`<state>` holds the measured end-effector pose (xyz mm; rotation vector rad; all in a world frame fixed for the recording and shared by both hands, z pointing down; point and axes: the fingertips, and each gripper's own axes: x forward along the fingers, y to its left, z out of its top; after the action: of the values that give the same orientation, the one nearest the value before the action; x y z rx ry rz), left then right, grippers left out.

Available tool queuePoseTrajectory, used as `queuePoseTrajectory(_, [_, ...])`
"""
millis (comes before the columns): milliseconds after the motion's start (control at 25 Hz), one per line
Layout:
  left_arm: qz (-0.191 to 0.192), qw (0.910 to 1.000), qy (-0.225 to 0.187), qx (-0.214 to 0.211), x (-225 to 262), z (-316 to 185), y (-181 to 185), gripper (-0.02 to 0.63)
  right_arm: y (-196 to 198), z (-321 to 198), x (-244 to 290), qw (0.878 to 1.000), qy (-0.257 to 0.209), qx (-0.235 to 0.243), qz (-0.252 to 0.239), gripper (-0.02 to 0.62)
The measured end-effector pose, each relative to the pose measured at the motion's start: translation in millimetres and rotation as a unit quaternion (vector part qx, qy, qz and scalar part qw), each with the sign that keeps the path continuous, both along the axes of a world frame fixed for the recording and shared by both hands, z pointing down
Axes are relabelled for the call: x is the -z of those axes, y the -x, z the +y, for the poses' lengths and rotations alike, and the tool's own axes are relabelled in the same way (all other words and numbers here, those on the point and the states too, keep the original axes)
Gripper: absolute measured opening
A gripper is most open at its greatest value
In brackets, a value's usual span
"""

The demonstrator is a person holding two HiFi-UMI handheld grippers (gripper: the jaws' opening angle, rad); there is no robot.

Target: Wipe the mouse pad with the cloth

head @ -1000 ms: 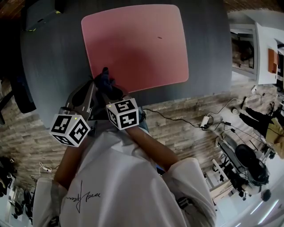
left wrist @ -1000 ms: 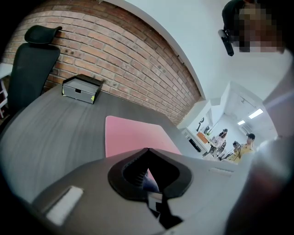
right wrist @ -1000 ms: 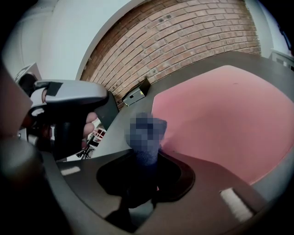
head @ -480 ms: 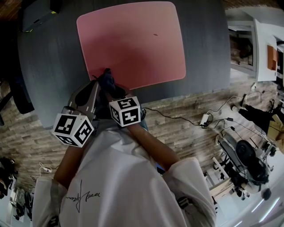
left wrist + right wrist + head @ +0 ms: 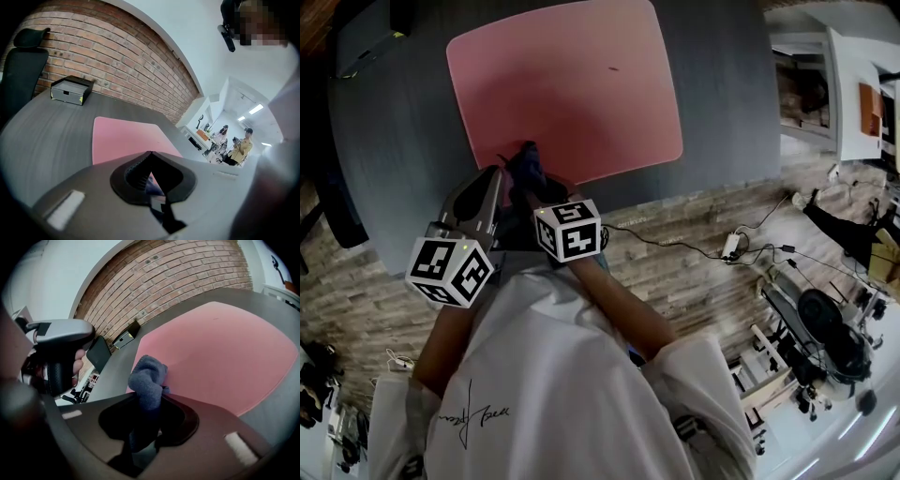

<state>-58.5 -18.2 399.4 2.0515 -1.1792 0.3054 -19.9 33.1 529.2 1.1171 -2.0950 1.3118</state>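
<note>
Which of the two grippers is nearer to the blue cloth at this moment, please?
Right. The right gripper holds the cloth in its jaws at the pink mouse pad's near edge. The left gripper sits close beside the cloth, to its left.

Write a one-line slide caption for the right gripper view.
Right tongs shut on a blue-grey cloth at the near edge of the pink mouse pad.

- cloth (image 5: pixel 147 380): lower end hidden between the right gripper (image 5: pixel 150 398) jaws.
- mouse pad (image 5: pixel 562 84): near edge partly covered by the cloth, head view.
- black box (image 5: pixel 71 90): label too small to read.
</note>
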Motion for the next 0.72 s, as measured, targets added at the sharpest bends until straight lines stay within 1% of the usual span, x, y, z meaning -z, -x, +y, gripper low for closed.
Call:
queuePoseTrajectory(400, [0.001,0.9999,0.008,-0.011,-5,0,-10,0.009,-27,-8,-2,1.000,-0.004,-0.016,0.010,0.103])
queuePoseTrajectory(600, [-0.017,0.9995,-0.004,-0.025,-3,-3,-15,0.009,-34,-11,-2,1.000,-0.006,-0.018,0.014,0.103])
queuePoseTrajectory(720, [-0.013,0.9995,-0.004,-0.028,-4,-4,-17,0.009,-38,-11,-4,1.000,-0.007,-0.018,0.018,0.103])
